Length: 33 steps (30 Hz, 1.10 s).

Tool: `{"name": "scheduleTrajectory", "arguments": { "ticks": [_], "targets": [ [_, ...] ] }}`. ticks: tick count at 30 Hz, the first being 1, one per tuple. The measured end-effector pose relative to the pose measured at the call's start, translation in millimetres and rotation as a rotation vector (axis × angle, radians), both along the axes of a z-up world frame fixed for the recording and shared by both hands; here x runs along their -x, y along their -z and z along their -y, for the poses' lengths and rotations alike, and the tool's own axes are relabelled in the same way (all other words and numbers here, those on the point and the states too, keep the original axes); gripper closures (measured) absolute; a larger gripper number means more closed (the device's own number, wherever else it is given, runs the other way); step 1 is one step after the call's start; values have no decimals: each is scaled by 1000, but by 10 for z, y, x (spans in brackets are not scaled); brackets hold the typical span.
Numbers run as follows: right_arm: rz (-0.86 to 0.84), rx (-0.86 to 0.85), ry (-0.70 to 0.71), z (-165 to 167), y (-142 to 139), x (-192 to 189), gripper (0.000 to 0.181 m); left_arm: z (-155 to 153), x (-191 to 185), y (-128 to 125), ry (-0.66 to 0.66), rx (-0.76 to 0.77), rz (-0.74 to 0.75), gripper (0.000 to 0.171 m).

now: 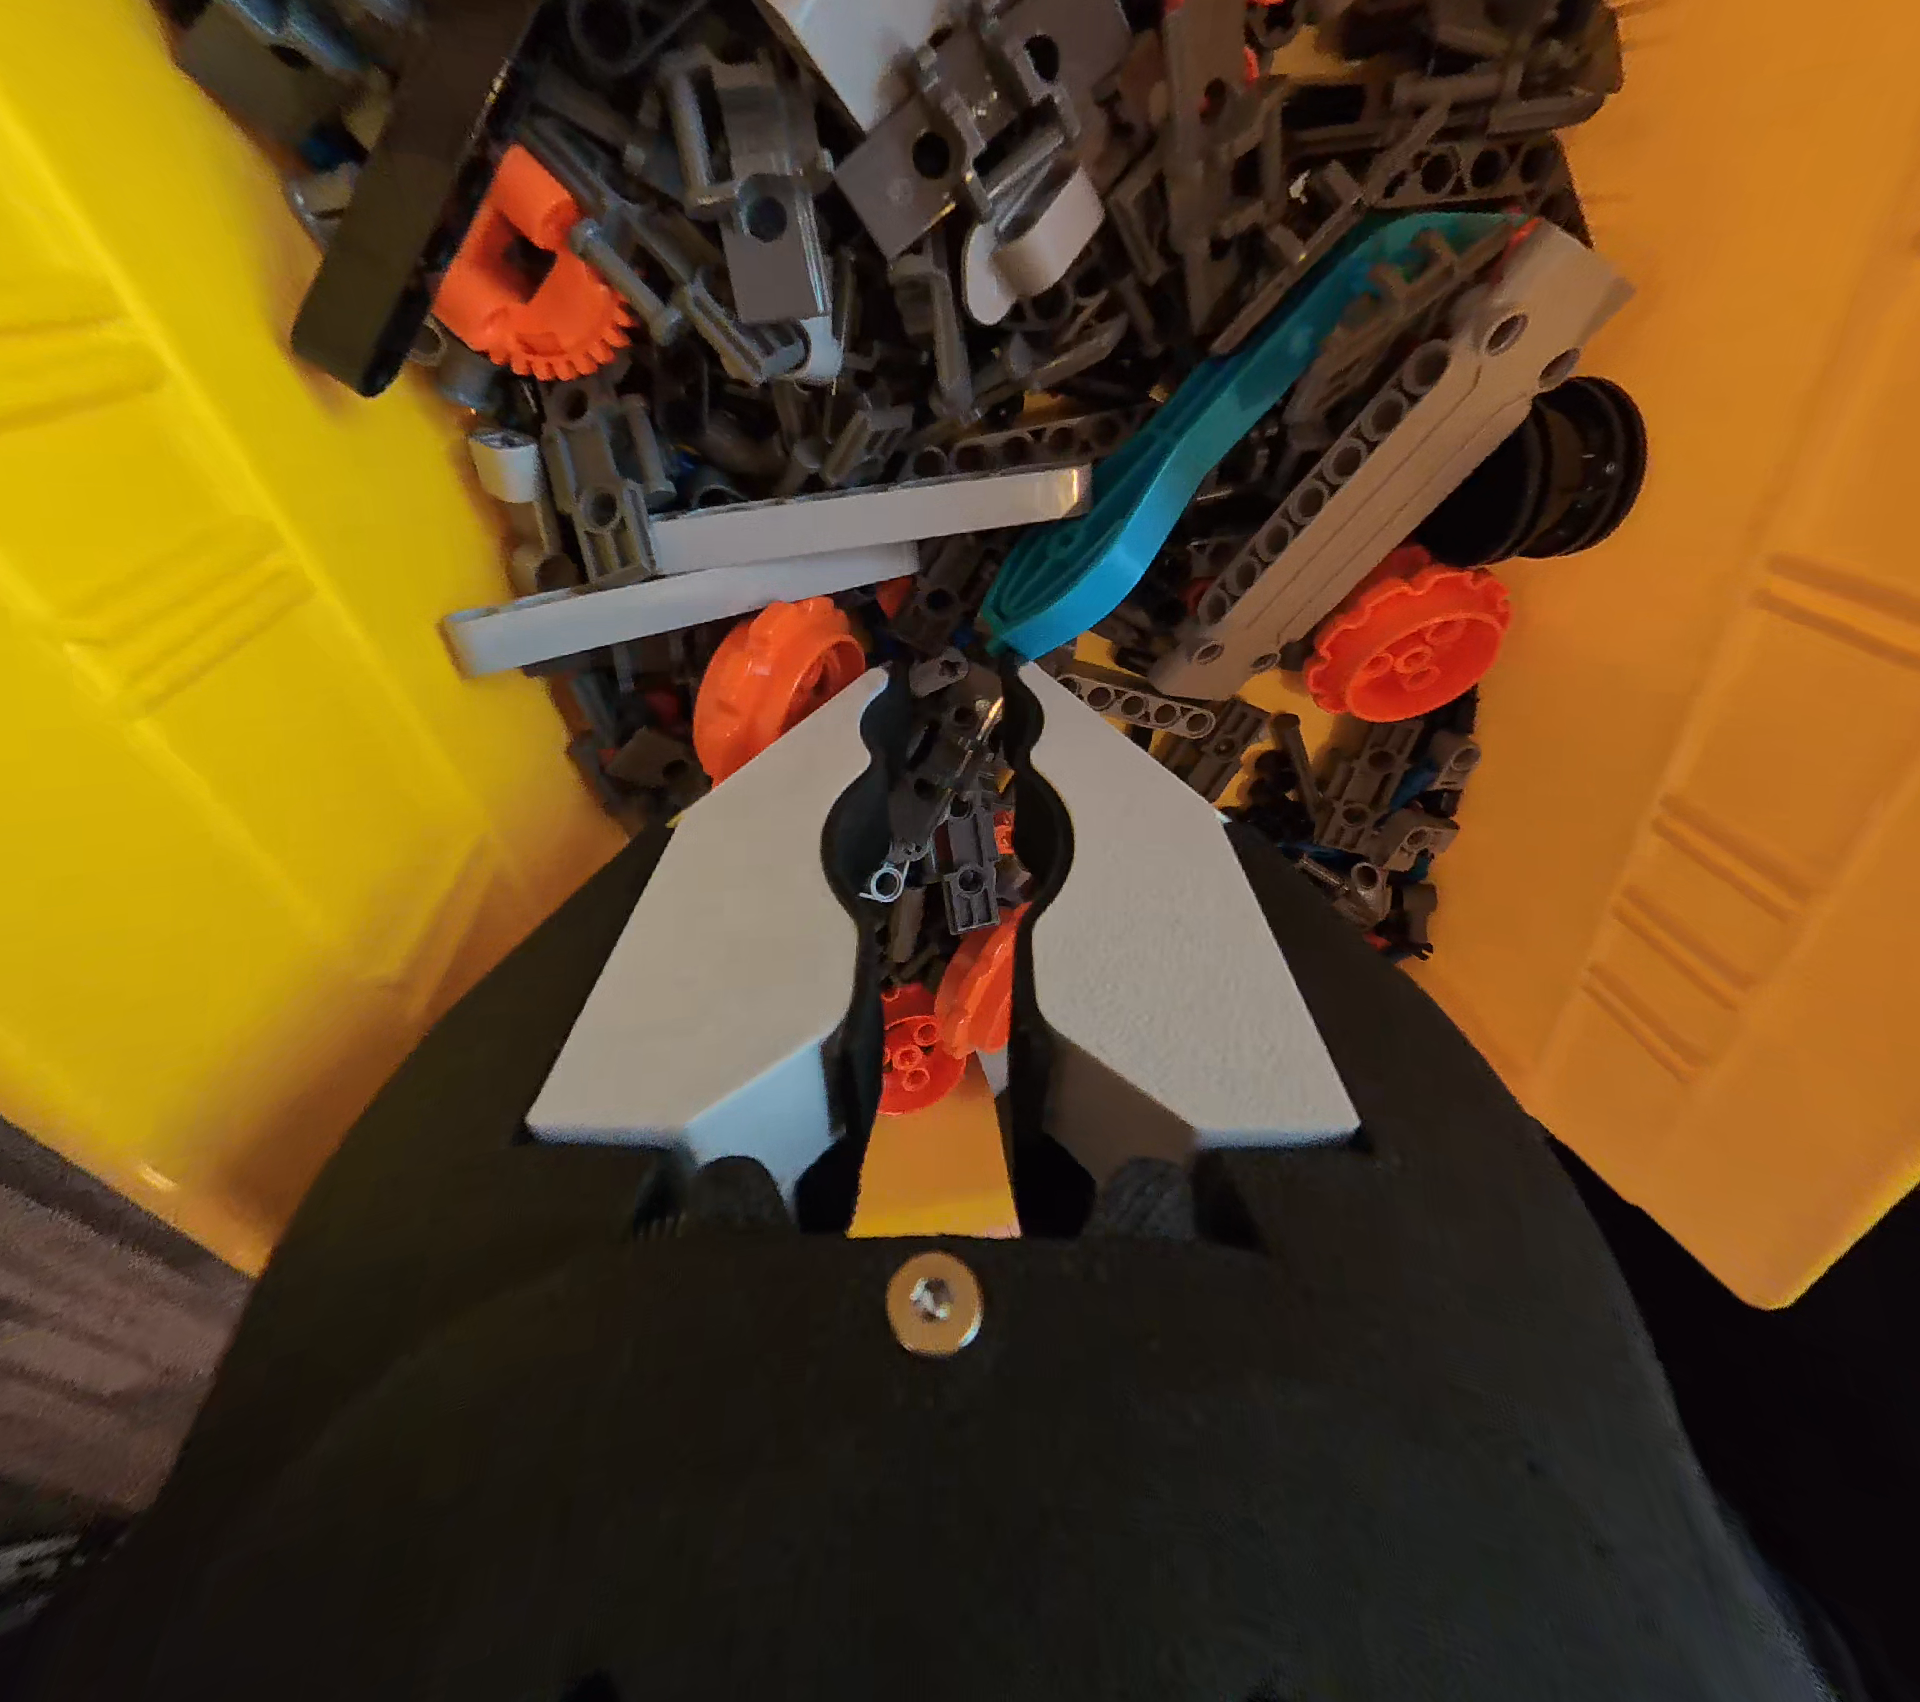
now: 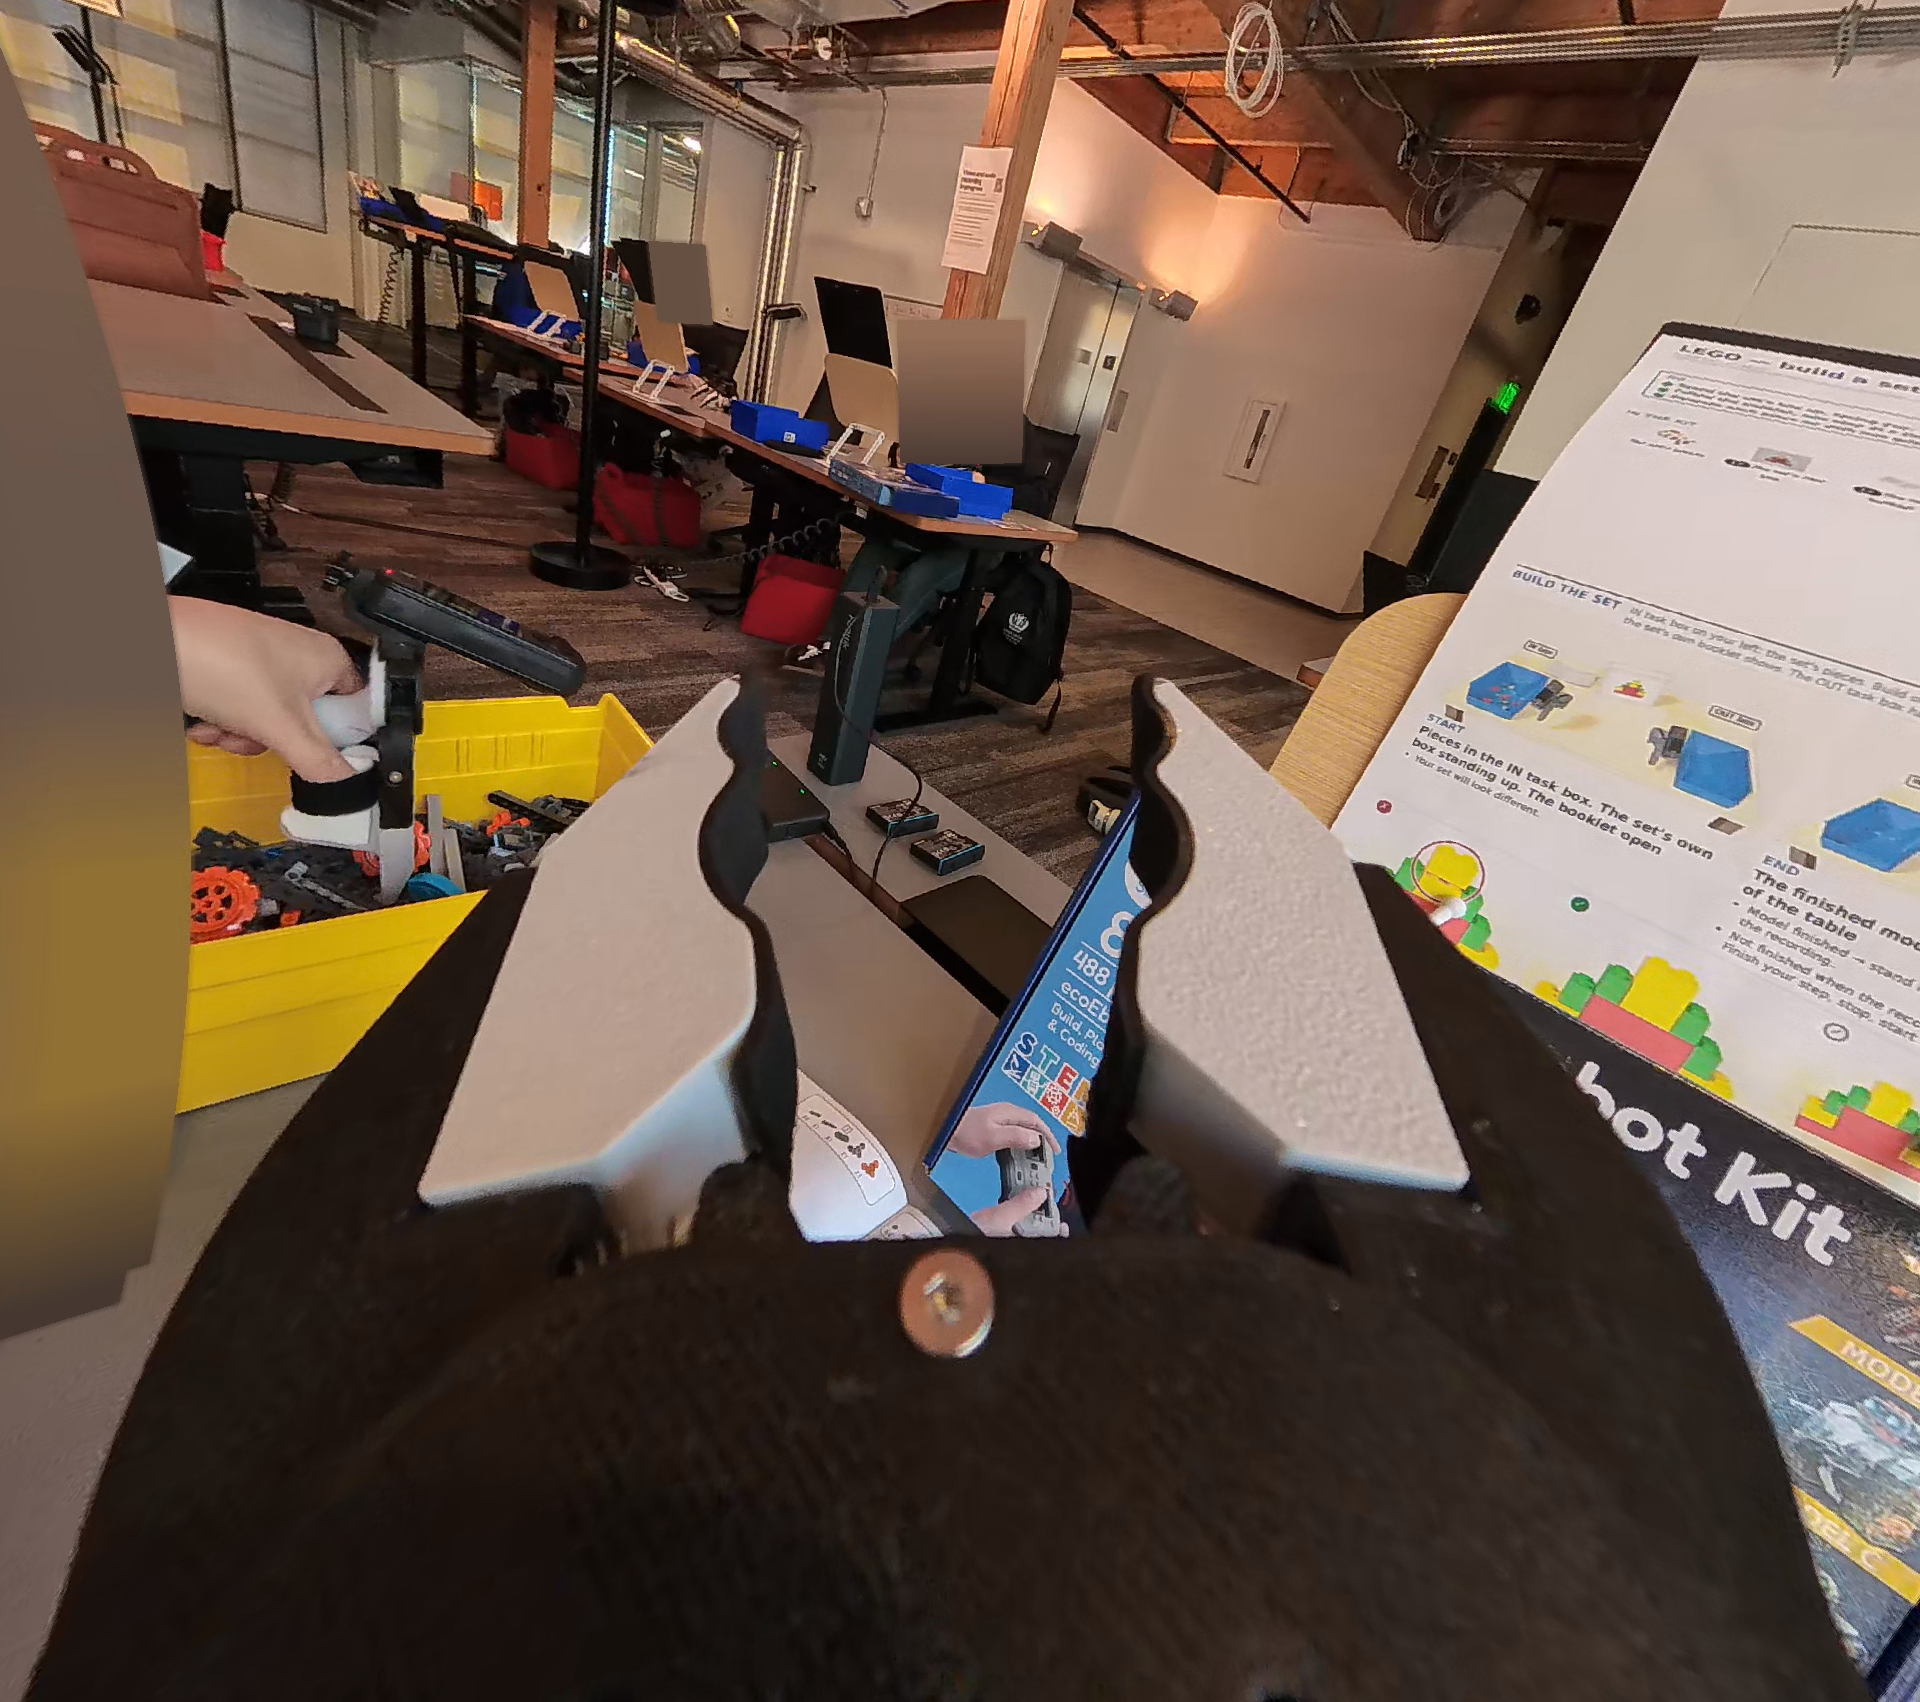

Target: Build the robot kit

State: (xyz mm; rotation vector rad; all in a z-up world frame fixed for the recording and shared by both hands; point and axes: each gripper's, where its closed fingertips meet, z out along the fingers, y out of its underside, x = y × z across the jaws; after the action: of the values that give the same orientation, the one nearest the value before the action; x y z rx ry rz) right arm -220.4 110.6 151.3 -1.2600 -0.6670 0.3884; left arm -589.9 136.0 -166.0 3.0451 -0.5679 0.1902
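My left gripper [image 1: 951, 681] reaches down into a yellow bin [image 1: 208, 613] full of grey, black and orange building pieces. Its jaws stand almost together, closed around a small dark grey piece [image 1: 943, 673] at the tips. A teal curved piece [image 1: 1143, 499] ends just beyond the right fingertip, and an orange wheel [image 1: 774, 665] lies beside the left one. The right wrist view shows this gripper [image 2: 400, 863] in a hand [image 2: 260, 696], pointing down into the bin [image 2: 312, 977]. My right gripper [image 2: 935, 717] is open and empty, held above the table.
A blue box [image 2: 1060, 1008] and a white booklet [image 2: 852, 1164] lie under the right gripper. A printed instruction sheet [image 2: 1662, 717] stands at the right over a dark kit box [image 2: 1766, 1289]. Long desks [image 2: 883, 489] and red bags stand beyond. Tip to tip, the grippers are about 50 cm apart.
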Motion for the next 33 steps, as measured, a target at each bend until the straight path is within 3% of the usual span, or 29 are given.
{"name": "scheduleTrajectory", "arguments": {
  "ticks": [11,18,33],
  "targets": [
    [31,-9,6,5,20,7,114,37,34,37,-118,60,-42,160],
    [54,-16,14,-2,38,9,114,21,40,30,-127,56,-88,151],
    [84,-22,10,0,69,39,114,18,5,71,-105,87,-8,158]
  ]
}}
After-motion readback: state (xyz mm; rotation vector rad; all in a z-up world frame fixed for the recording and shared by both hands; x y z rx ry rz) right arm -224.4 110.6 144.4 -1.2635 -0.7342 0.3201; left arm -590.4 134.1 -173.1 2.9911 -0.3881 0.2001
